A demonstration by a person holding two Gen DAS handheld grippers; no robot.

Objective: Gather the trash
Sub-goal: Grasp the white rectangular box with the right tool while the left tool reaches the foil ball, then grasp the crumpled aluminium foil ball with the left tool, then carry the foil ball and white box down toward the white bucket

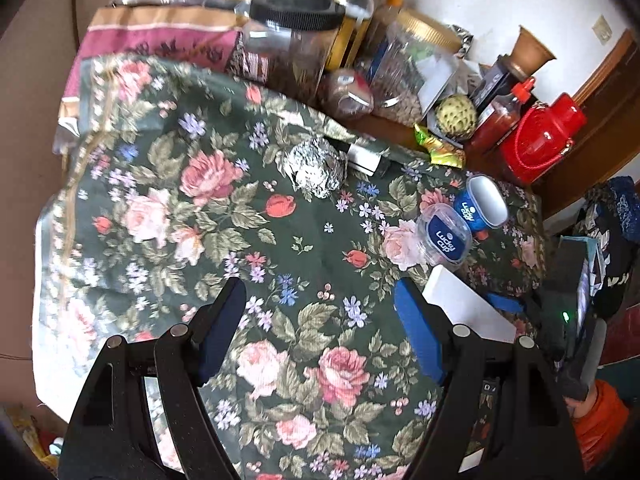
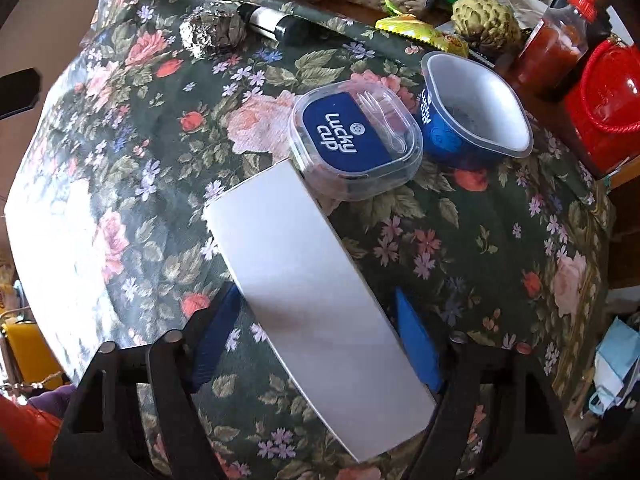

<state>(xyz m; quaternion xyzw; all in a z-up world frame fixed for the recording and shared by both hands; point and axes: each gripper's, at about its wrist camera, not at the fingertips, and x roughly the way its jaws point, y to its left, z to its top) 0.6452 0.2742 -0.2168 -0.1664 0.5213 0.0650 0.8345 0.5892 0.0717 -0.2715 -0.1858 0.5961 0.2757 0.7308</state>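
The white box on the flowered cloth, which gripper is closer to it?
Right. The right gripper straddles the white box, which lies between its open fingers. The left gripper hangs over bare flowered cloth, with the box off to its right.

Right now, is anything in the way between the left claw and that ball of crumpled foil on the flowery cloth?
Nothing visible. The left claw is open above bare flowered tablecloth, and the foil ball lies straight ahead with only cloth between. The white box and the lid sit off to the right.
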